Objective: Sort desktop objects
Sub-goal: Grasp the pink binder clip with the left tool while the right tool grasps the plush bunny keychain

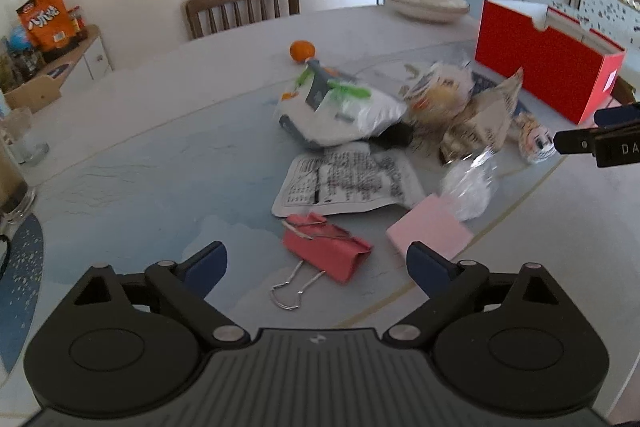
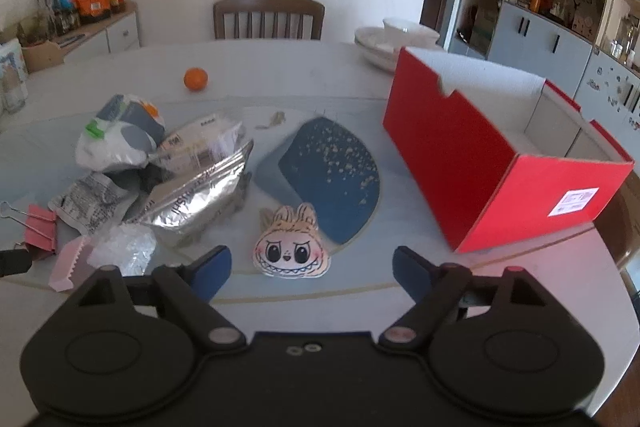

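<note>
Left claw (image 1: 316, 269): jaws apart, nothing between them, poised above a pink binder clip (image 1: 326, 253) lying on the desk (image 1: 140, 155) with its wire handles pointing toward the camera. A pink notepad (image 1: 430, 231) lies just right of the clip, apart from it. Open desk surface extends to the left of the clip.

Right claw (image 2: 312, 269): jaws apart, empty, poised above a plush keychain face (image 2: 292, 253) lying flat on the desk. The plush rests at the near edge of a blue mat (image 2: 340, 171). Clear surface lies between the plush and the red box (image 2: 460, 155), which stands open-topped to the right, near the desk's right edge.

A heap of wrappers, including a foil bag (image 2: 196, 199) and a white packet (image 2: 116, 143), occupies the middle. An orange (image 2: 195, 79) sits alone behind the heap. Stacked dishes (image 2: 384, 43) stand at the far edge, behind the box.
</note>
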